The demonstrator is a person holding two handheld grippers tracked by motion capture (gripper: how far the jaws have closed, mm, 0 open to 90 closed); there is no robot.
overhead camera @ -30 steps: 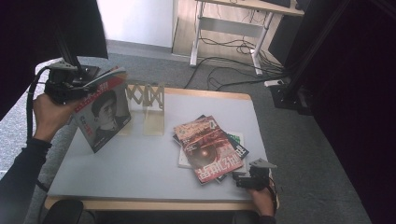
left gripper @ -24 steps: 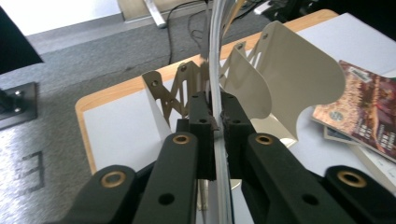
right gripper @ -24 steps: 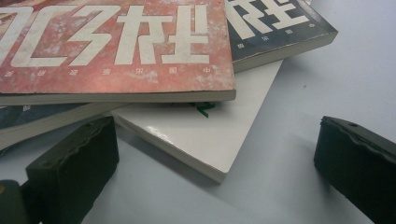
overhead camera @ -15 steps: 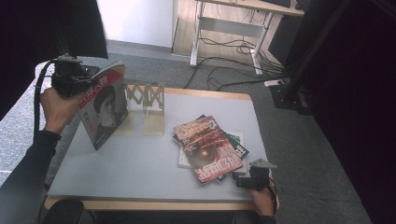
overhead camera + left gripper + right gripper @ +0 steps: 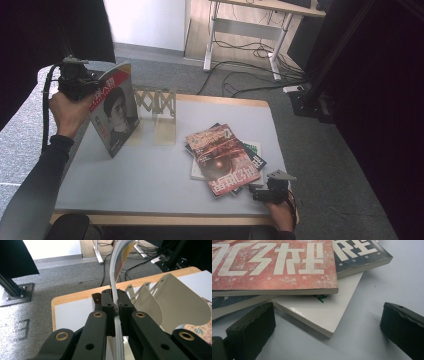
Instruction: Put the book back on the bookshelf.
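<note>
Nearest the person, at the table's [image 5: 150, 200] front right corner, the right gripper [image 5: 259, 193] rests low on the grey top with its jaws spread wide and nothing between them. In the right gripper view its two black pads [image 5: 252, 325] sit on either side of a bare stretch of table, and the corner of a white book [image 5: 322, 315] points into that gap without touching either pad. This book is the lowest of a fanned stack of magazines [image 5: 225, 157], with a red-covered magazine [image 5: 274, 262] on top and a dark one [image 5: 362, 255] beside it.

Farther off, at the left edge of the table, the left gripper [image 5: 92, 85] is pinched tight on the upper edge of a magazine with a face on its cover [image 5: 114, 114]. That magazine stands nearly upright, its lower edge at the table top, just left of a beige folding file rack [image 5: 157, 112]. In the left gripper view the pages [image 5: 116, 290] run straight up between the pressed jaws, with the rack's curved dividers [image 5: 175, 302] just to the right.
</note>
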